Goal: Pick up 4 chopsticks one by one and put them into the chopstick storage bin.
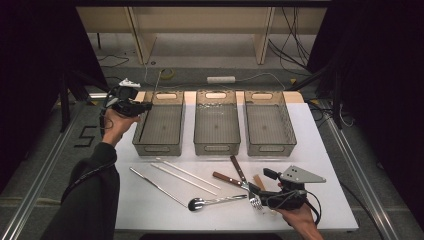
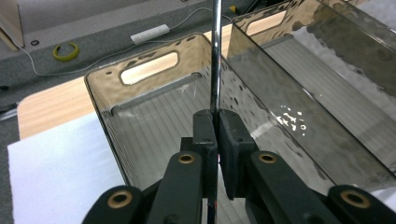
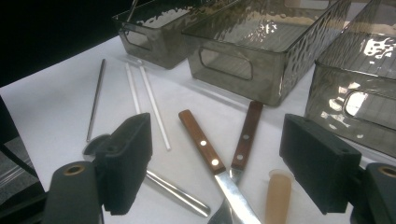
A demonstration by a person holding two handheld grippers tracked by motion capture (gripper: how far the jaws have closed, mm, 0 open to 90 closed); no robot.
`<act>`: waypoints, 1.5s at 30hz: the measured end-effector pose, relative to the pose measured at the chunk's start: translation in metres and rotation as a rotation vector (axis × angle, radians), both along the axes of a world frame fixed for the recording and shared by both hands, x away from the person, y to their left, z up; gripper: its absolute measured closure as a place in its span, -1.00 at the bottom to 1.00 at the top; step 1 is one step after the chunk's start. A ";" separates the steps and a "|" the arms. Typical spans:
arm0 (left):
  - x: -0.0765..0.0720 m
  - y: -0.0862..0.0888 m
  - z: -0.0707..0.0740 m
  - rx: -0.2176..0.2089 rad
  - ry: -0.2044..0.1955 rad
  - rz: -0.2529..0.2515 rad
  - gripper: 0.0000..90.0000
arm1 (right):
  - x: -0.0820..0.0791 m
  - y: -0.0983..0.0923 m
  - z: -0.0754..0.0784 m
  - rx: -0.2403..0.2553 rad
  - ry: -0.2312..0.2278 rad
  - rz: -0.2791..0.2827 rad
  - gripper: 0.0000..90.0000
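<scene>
The left tongs (image 2: 215,135), clenched on a thin metal rod (image 2: 215,56), hold it over the empty left bin (image 1: 160,125), so sorting has barely begun, while the right tongs (image 3: 215,158) gape above the wooden-handled knife (image 3: 201,142), fork, spoon (image 1: 212,202) and straws on the worktop (image 1: 150,205).

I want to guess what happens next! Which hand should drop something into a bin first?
Probably the left. The left gripper is already shut on a thin metal rod above the leftmost bin. The right gripper is open, holding nothing, down by the wooden-handled utensils.
</scene>
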State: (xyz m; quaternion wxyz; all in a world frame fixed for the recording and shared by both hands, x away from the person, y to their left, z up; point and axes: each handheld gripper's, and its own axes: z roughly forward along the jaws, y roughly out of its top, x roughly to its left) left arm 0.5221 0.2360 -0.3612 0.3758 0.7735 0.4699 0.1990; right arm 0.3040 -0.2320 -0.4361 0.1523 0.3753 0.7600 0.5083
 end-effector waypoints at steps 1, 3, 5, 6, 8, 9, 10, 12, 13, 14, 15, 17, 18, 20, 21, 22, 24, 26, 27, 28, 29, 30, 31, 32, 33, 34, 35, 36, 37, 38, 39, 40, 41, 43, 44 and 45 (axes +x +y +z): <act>0.001 0.000 -0.003 -0.003 0.004 0.003 0.90 | 0.000 0.000 0.000 0.001 0.000 0.000 -0.41; 0.003 0.000 -0.009 0.001 0.005 0.007 0.90 | 0.000 0.000 0.000 0.002 0.000 0.000 -0.41; 0.003 -0.001 -0.012 0.001 0.009 0.003 0.90 | 0.000 0.000 0.000 0.003 0.000 0.000 -0.41; 0.003 -0.001 -0.012 0.001 0.009 0.003 0.89 | 0.000 0.000 0.000 0.003 0.000 0.000 -0.41; 0.003 -0.003 -0.016 0.004 0.011 0.005 0.89 | 0.000 0.000 0.000 0.002 0.000 -0.001 -0.41; 0.004 -0.003 -0.017 0.010 0.012 0.004 0.90 | 0.000 0.000 0.000 0.002 -0.001 0.000 -0.41; 0.004 -0.004 -0.018 0.019 0.013 0.003 0.90 | 0.000 0.000 0.000 0.002 -0.001 0.000 -0.41; 0.004 -0.004 -0.020 0.017 0.019 0.005 0.89 | 0.000 0.000 0.000 0.002 0.000 0.000 -0.41; 0.005 -0.004 -0.023 0.019 0.023 0.007 0.89 | 0.000 0.000 0.000 0.002 0.000 0.000 -0.41; 0.005 -0.004 -0.023 0.019 0.023 0.007 0.89 | 0.000 0.000 0.000 0.002 0.000 0.000 -0.41; 0.005 -0.005 -0.024 0.021 0.026 0.009 0.89 | 0.000 -0.001 0.000 0.000 -0.004 0.000 -0.41; 0.006 -0.005 -0.029 0.020 0.036 0.014 0.89 | 0.000 -0.001 0.000 0.000 -0.005 0.001 -0.41; 0.006 -0.005 -0.029 0.020 0.036 0.014 0.89 | 0.000 -0.001 0.000 0.000 -0.006 0.001 -0.41; 0.006 -0.004 -0.033 0.024 0.045 0.016 0.89 | 0.000 -0.001 0.000 0.003 -0.005 0.001 -0.41; 0.007 -0.004 -0.035 0.025 0.048 0.017 0.89 | -0.001 -0.001 0.000 0.003 -0.002 0.000 -0.41; 0.007 -0.003 -0.037 0.022 0.050 0.021 0.89 | -0.001 -0.001 0.000 0.003 -0.002 0.000 -0.41; 0.007 -0.003 -0.039 0.022 0.056 0.024 0.89 | -0.001 -0.001 0.000 0.003 -0.004 0.000 -0.41; 0.007 -0.002 -0.043 0.022 0.058 0.027 0.89 | -0.001 -0.001 0.000 0.001 -0.005 0.002 -0.41; 0.007 -0.002 -0.044 0.023 0.057 0.028 0.89 | -0.001 -0.001 0.000 0.001 -0.005 0.001 -0.41; 0.007 -0.002 -0.044 0.023 0.057 0.028 0.89 | -0.001 -0.001 0.000 0.001 -0.005 0.001 -0.41; 0.008 -0.001 -0.045 0.019 0.059 0.033 0.89 | 0.000 -0.001 0.000 0.000 -0.006 0.002 -0.41; 0.008 -0.001 -0.045 0.019 0.059 0.033 0.89 | 0.000 -0.001 0.000 0.000 -0.005 0.001 -0.41; 0.008 -0.002 -0.046 0.014 0.059 0.037 0.89 | 0.000 -0.001 0.000 0.000 -0.005 0.001 -0.41; 0.008 -0.002 -0.046 0.014 0.059 0.037 0.89 | 0.000 -0.001 0.000 0.000 -0.005 0.001 -0.41; 0.008 -0.002 -0.047 0.025 0.060 0.032 0.89 | 0.000 -0.001 0.000 0.000 -0.004 0.001 -0.41; 0.008 -0.002 -0.047 0.025 0.060 0.032 0.88 | 0.000 -0.001 0.000 0.000 -0.004 0.001 -0.41; 0.008 -0.003 -0.047 0.027 0.060 0.033 0.88 | 0.000 -0.001 0.000 0.000 -0.004 0.001 -0.41; 0.008 -0.003 -0.048 0.028 0.062 0.032 0.88 | 0.000 -0.001 0.000 0.000 -0.004 0.001 -0.41; 0.009 -0.003 -0.050 0.035 0.067 0.034 0.87 | 0.000 -0.001 0.000 0.000 -0.005 0.001 -0.41; 0.009 -0.003 -0.050 0.035 0.067 0.034 0.87 | 0.000 -0.001 0.000 0.000 -0.005 0.001 -0.41; 0.009 -0.002 -0.052 0.032 0.069 0.043 0.87 | -0.001 -0.001 0.000 0.002 -0.005 0.002 -0.41; 0.009 -0.002 -0.052 0.032 0.069 0.043 0.87 | -0.001 -0.001 0.000 0.003 -0.006 0.001 -0.41; 0.009 -0.002 -0.053 0.032 0.069 0.046 0.86 | -0.001 -0.001 0.000 0.004 -0.003 0.000 -0.41; 0.008 -0.001 -0.053 0.004 0.077 0.068 0.79 | -0.001 -0.001 0.000 0.003 -0.004 0.001 -0.41; 0.008 -0.001 -0.053 0.007 0.079 0.069 0.78 | -0.001 -0.001 0.000 0.002 -0.004 0.001 -0.41; 0.007 -0.002 -0.052 0.024 0.077 0.072 0.77 | -0.001 -0.001 0.000 0.002 -0.003 0.001 -0.41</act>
